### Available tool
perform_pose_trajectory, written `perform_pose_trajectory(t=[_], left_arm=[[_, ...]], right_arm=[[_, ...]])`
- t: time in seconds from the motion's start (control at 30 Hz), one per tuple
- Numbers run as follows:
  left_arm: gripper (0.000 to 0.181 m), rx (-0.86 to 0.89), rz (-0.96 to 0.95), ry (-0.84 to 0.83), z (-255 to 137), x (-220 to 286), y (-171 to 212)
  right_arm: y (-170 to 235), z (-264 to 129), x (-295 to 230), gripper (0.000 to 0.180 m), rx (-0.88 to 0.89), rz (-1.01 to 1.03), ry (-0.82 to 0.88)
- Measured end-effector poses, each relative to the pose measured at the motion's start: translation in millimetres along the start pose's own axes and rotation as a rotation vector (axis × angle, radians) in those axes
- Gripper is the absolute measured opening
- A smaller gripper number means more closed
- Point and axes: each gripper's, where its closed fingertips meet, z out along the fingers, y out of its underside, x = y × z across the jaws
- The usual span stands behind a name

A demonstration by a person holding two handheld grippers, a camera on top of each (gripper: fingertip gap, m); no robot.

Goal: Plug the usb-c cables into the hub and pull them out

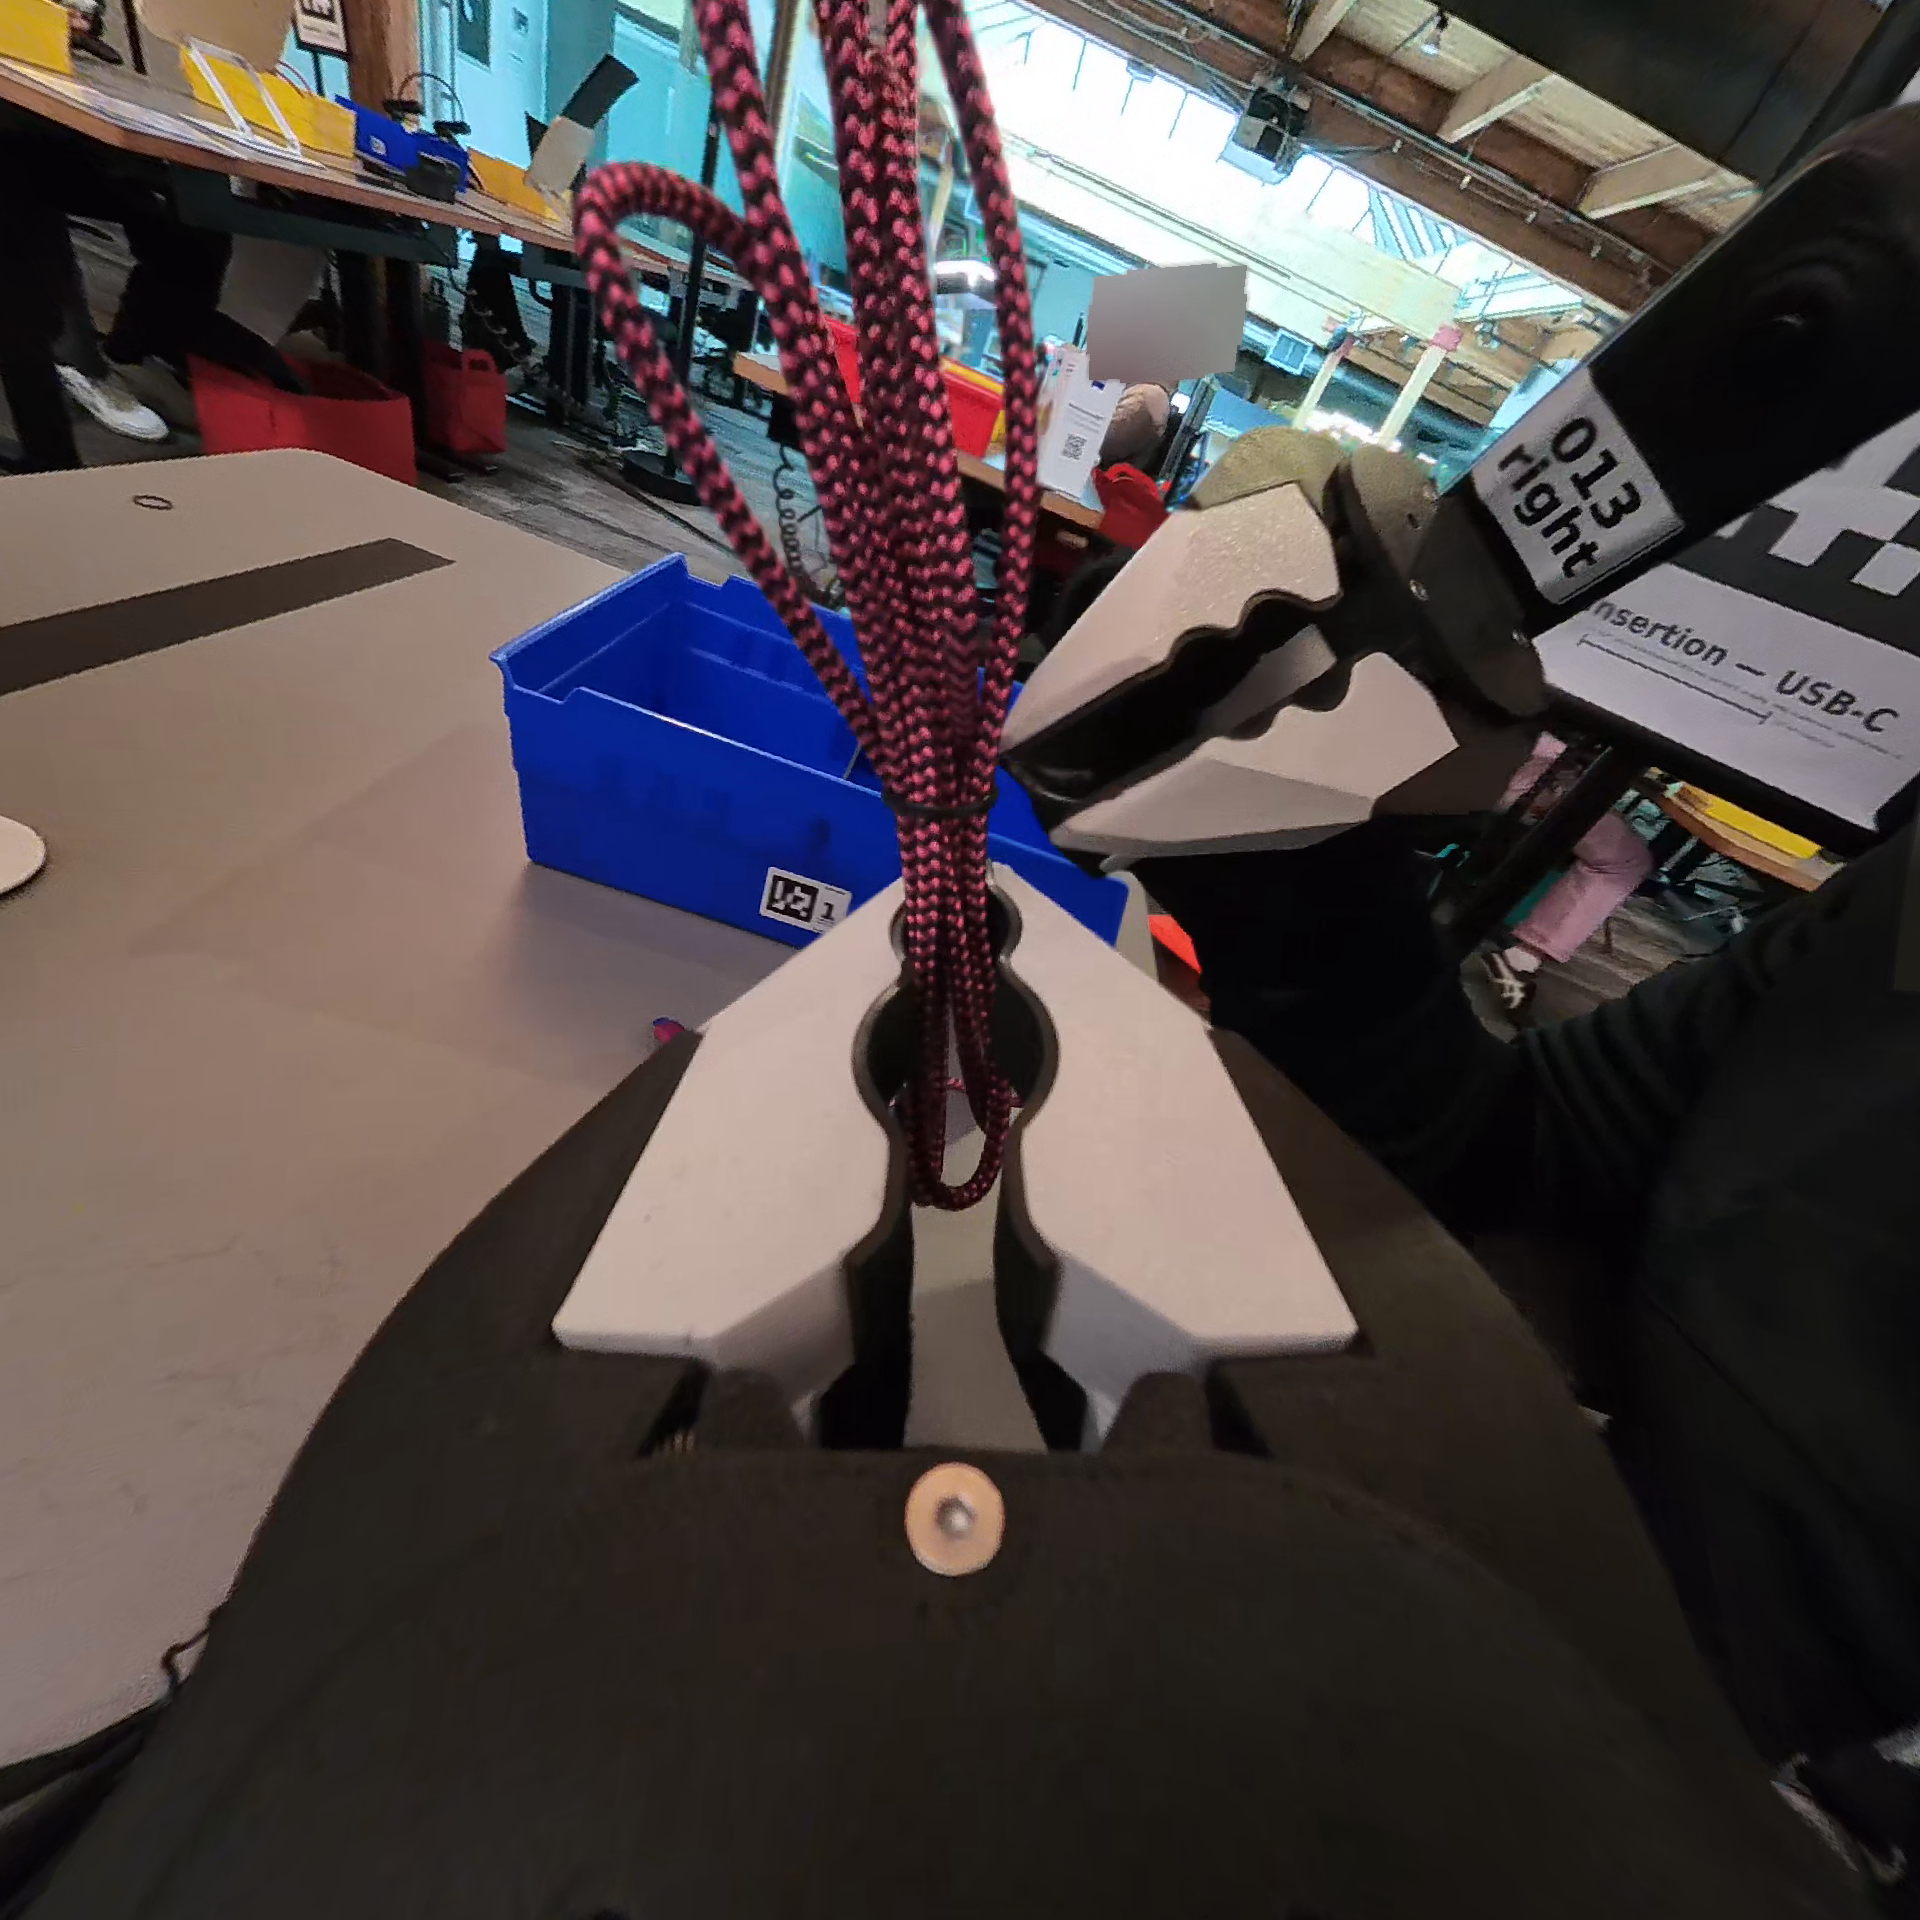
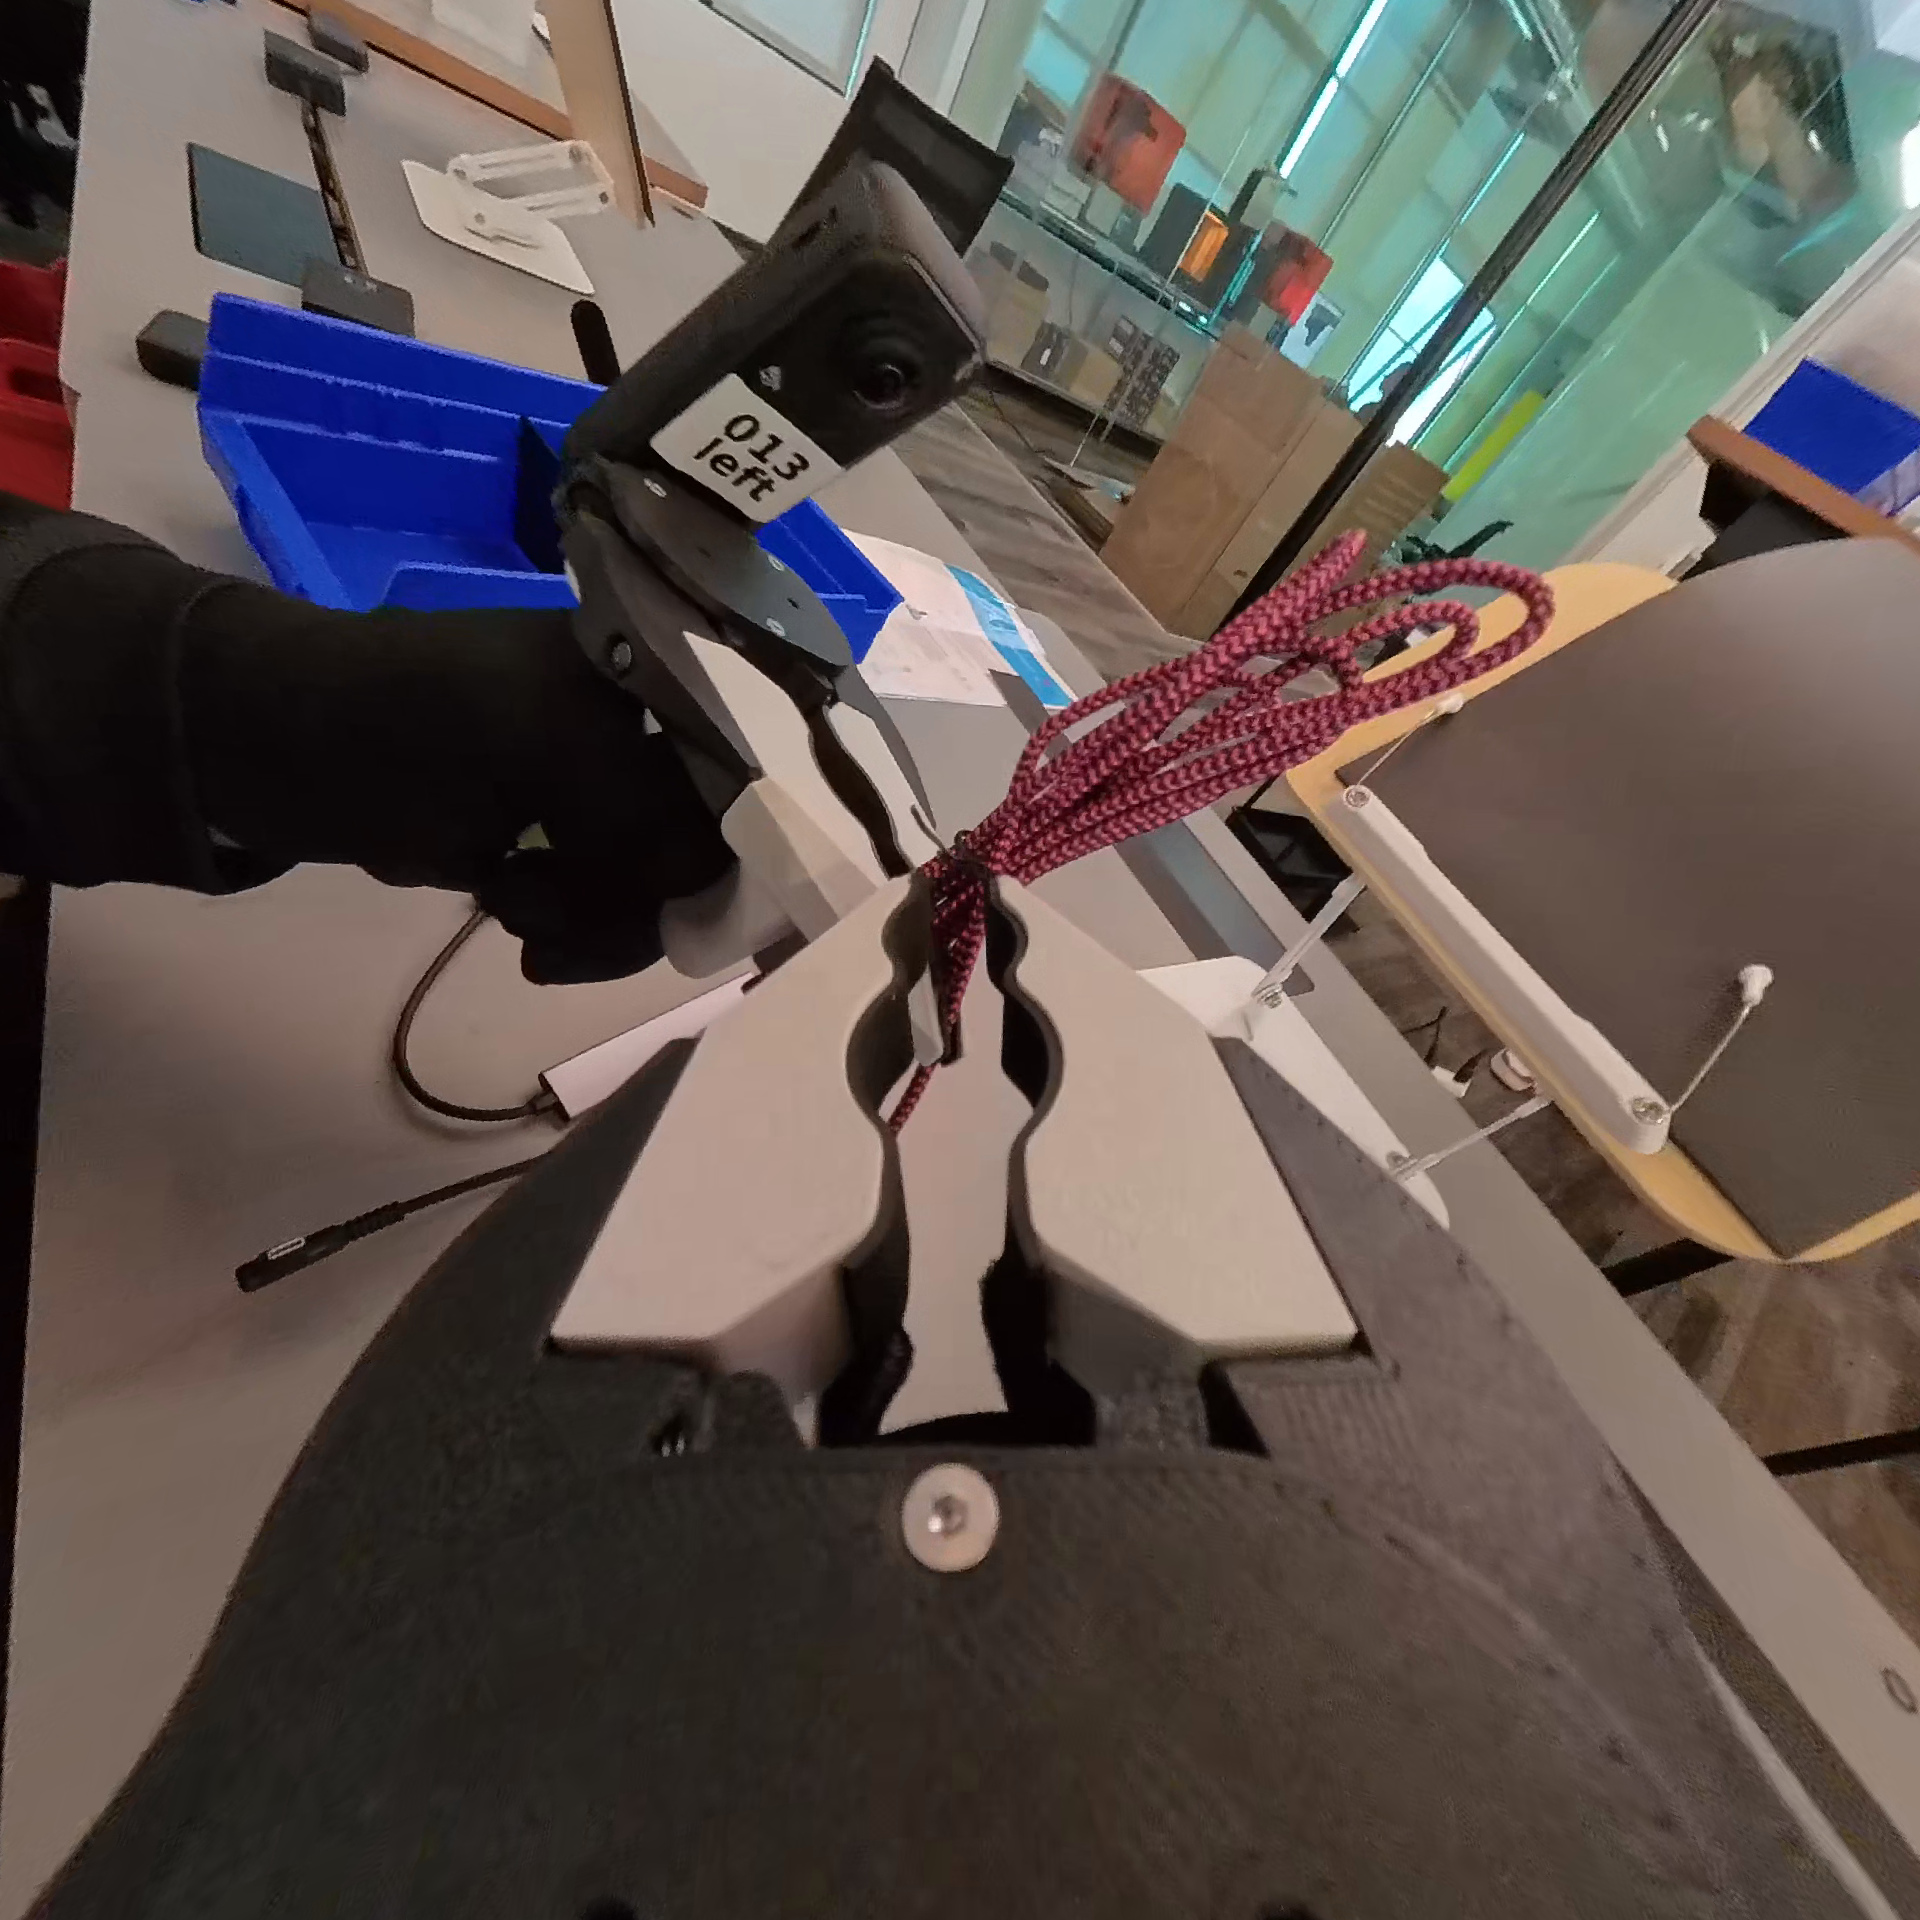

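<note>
- My left fingers (image 1: 951,935) are closed tight on the coiled pink-and-black braided cable (image 1: 914,582), pinching the bundle just below its thin black tie, loops standing up above them.
- My right fingers (image 2: 951,925) sit narrowly parted at the same bundle; a strand or two runs between them, but I cannot tell whether they truly grip it.
- The tie still binds the coil, and I see neither plug free.
- Risk: pulling the two sets of fingers apart could tighten the tie or tangle the loops instead of freeing an end.
- Risk: the braid may slide through my right fingers if their hold is slack.
- Beyond, a blue bin (image 2: 343,488) sits on the grey bench (image 1: 260,935), with a black cable's plug (image 2: 312,1242) lying near; the hub I cannot pick out with certainty.
</note>
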Motion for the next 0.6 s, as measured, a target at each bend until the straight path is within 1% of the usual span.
perform_pose_trajectory(t=[0.43,0.6], left_arm=[[0.004,-0.024,0.109,-0.225,2.3,-22.8,4.1],[0.004,-0.075,0.171,-0.396,0.8,-40.1,8.3]], right_arm=[[12.9,9.2,5.3,0.005,-0.039,0.156,0.017],[18.8,14.3,8.7,0.005,-0.061,0.215,0.039]])
